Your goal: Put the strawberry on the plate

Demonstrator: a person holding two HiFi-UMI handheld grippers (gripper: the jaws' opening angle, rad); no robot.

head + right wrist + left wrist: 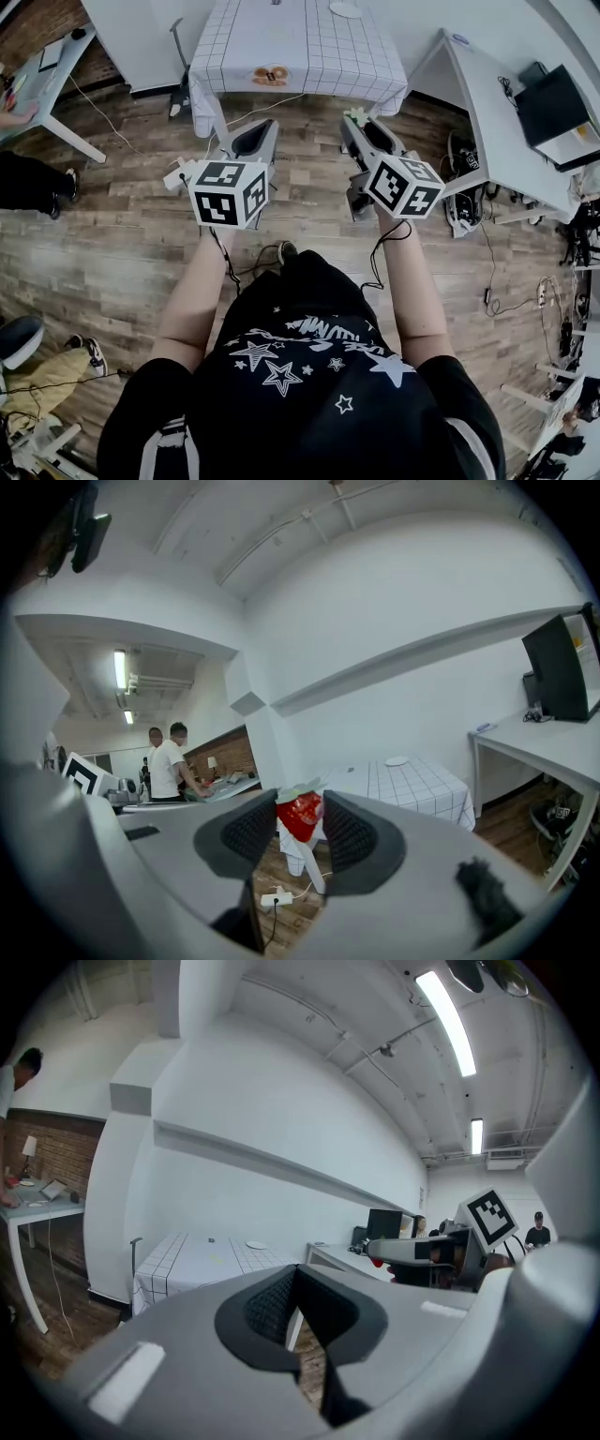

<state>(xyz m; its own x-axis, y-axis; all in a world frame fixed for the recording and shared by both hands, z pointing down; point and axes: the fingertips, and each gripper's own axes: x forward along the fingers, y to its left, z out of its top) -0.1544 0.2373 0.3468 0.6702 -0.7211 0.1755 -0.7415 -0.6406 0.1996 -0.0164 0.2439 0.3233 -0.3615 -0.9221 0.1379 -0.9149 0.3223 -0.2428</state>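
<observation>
Pinches strawberry (300, 815) between right gripper (301, 829) jaws. Presses left gripper (295, 1277) jaws together, empty. Stands well apart from plate (345, 7) on checked table (281, 37).

Matt grey plastic on left gripper (298, 1309) and right gripper (302, 823); black ribbed lining on jaws. Glossy red strawberry (300, 816). White checked cloth over table (309, 37). Smooth white plate (397, 760). Wood-plank floor (122, 244), brown, low sheen.
</observation>
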